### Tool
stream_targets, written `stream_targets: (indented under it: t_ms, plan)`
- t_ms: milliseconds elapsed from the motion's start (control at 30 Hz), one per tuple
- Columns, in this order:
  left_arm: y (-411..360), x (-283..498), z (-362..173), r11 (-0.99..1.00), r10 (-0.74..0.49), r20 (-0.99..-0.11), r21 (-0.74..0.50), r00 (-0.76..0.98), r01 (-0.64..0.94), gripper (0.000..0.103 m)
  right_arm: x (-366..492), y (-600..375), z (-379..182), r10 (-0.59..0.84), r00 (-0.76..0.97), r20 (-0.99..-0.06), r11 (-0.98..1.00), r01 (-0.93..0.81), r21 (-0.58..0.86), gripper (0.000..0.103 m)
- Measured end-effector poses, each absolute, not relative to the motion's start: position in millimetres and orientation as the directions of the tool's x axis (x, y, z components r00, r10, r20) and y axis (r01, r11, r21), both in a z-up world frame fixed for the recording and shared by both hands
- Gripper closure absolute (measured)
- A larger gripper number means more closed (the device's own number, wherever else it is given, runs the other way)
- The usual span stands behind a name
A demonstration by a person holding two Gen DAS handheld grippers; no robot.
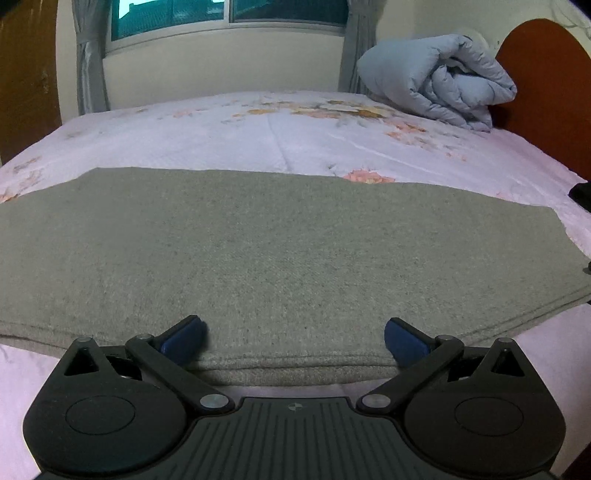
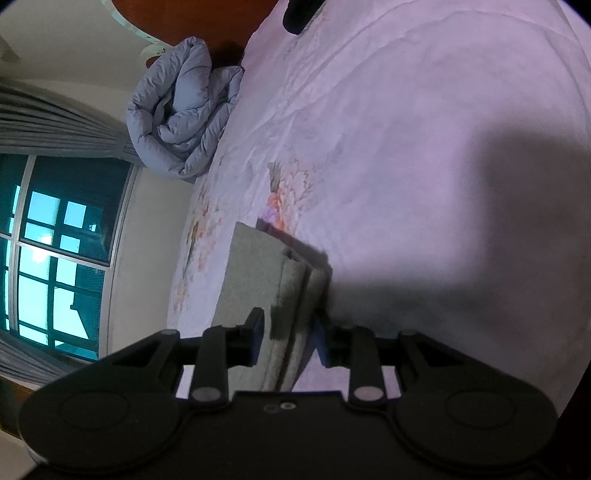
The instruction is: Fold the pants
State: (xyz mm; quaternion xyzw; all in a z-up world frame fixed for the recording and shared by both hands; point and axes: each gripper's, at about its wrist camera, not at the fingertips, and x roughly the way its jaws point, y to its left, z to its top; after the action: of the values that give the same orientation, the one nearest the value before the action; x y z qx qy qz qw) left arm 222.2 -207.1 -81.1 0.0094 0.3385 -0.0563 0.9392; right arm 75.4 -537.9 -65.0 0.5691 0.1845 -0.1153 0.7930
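Observation:
The grey-green pants [image 1: 277,251] lie folded into a wide flat rectangle across the near part of the bed. My left gripper [image 1: 293,341] is open, its blue pads spread wide just over the near folded edge, with nothing pinched. In the right wrist view, which is rolled on its side, the stacked layers of the pants [image 2: 255,266] run between the fingers. My right gripper [image 2: 288,336] is shut on that layered edge, one pad on each face.
A pink floral bed sheet [image 1: 221,129] covers the bed beyond the pants. A rolled blue duvet [image 1: 439,81] rests against the orange-brown headboard [image 1: 546,85] at the far right. A curtained window [image 1: 221,14] is behind. A dark object [image 2: 301,11] lies on the sheet.

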Motion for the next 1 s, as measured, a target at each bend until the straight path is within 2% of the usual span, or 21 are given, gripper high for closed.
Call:
stream_targets:
  t_ms: [67, 133, 267, 567, 667, 800, 867, 1000]
  plan:
    - [-208, 224, -82, 0.993, -0.097, -0.636, -0.014, 0.766, 0.114, 0.000, 78, -537, -64, 0.017, 0.897, -0.442, 0.338, 0.411, 0.847, 0.092]
    - [-209, 224, -82, 0.993, -0.097, -0.637, -0.016, 0.765, 0.113, 0.000, 83, -533, -54, 0.000, 0.888, -0.460, 0.394, 0.423, 0.816, 0.095]
    - [-208, 224, -82, 0.992, -0.107, -0.646, -0.023, 0.756, 0.121, 0.000, 92, -515, -19, -0.011, 0.900, -0.435, 0.511, 0.379, 0.772, 0.096]
    - [-202, 227, -83, 0.987, -0.142, -0.642, -0.035, 0.754, 0.157, 0.000, 108, -495, 11, -0.015, 0.894, -0.448, 0.579, 0.373, 0.725, 0.095]
    - [-194, 226, -76, 0.979, -0.187, -0.639, -0.062, 0.746, 0.192, 0.000, 116, -473, 27, 0.007, 0.899, -0.439, 0.632, 0.336, 0.698, 0.095]
    - [-124, 205, -45, 0.983, -0.179, -0.574, -0.072, 0.799, 0.169, 0.000, 134, -416, 64, 0.069, 0.917, -0.393, 0.748, 0.214, 0.629, 0.095]
    - [-69, 193, -31, 0.992, -0.124, -0.539, -0.052, 0.833, 0.114, 0.000, 145, -373, 80, 0.113, 0.924, -0.366, 0.808, 0.129, 0.576, 0.095]
    - [47, 171, -16, 0.996, 0.034, -0.532, -0.055, 0.846, -0.074, 0.000, 166, -276, 85, 0.204, 0.913, -0.354, 0.886, -0.018, 0.464, 0.095]
